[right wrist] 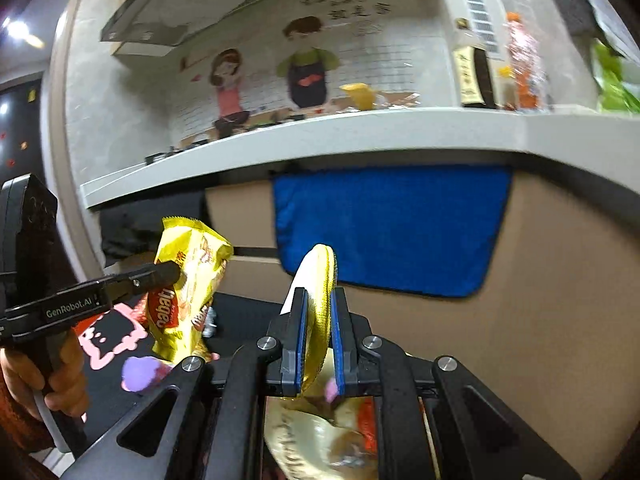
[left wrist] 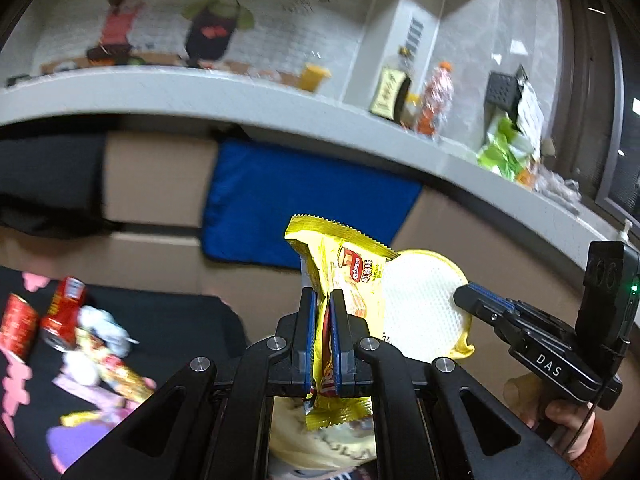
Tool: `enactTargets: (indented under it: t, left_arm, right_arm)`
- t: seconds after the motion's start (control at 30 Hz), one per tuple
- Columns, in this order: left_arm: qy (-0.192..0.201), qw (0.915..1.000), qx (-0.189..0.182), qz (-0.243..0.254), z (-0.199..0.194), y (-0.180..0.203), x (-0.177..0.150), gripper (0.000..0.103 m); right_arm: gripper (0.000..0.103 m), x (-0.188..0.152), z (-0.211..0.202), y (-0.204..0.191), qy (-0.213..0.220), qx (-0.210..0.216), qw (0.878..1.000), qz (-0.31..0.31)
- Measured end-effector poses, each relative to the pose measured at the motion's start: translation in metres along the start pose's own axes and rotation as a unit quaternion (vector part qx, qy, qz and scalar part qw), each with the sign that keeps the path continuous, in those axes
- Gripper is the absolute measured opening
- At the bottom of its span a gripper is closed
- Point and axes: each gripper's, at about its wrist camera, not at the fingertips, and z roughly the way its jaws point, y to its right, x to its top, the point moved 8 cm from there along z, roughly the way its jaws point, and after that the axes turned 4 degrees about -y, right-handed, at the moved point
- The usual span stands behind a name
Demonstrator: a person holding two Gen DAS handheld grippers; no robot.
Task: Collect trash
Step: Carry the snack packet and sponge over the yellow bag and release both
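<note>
Carry step in hand: left hand-held gripper [left wrist: 323,320] clenched on a yellow snack wrapper [left wrist: 340,264], right hand-held gripper [right wrist: 319,320] clenched on a gold-rimmed lid [right wrist: 320,280], both aloft above the black surface [left wrist: 168,320]; next move likely needs a bin, none visible.

Dim indoor light, motion-blurred background, fisheye-bent dark edges, bright ceiling glare upper left.

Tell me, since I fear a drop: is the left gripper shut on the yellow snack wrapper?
Shut on it: the left gripper has the yellow snack wrapper pinched between its jaws.
</note>
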Motion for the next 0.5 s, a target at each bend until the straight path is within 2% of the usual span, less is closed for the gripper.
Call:
enactTargets:
  t: [0.3, 0.5]
  left_arm:
    - [-0.079, 0.9968, -0.01, -0.008, 0.076, 0.009, -0.039, 0.007]
    - [-0.131, 0.9905, -0.024, -0.035, 0.118, 0.0, -0.061, 0.007]
  right_arm:
    - [0.01, -0.032, 0.024, 0.048, -0.031, -0.015, 0.998, 0.043]
    - [0.01, -0.052, 0.045, 0.065, -0.056, -0.019, 0.996, 0.059]
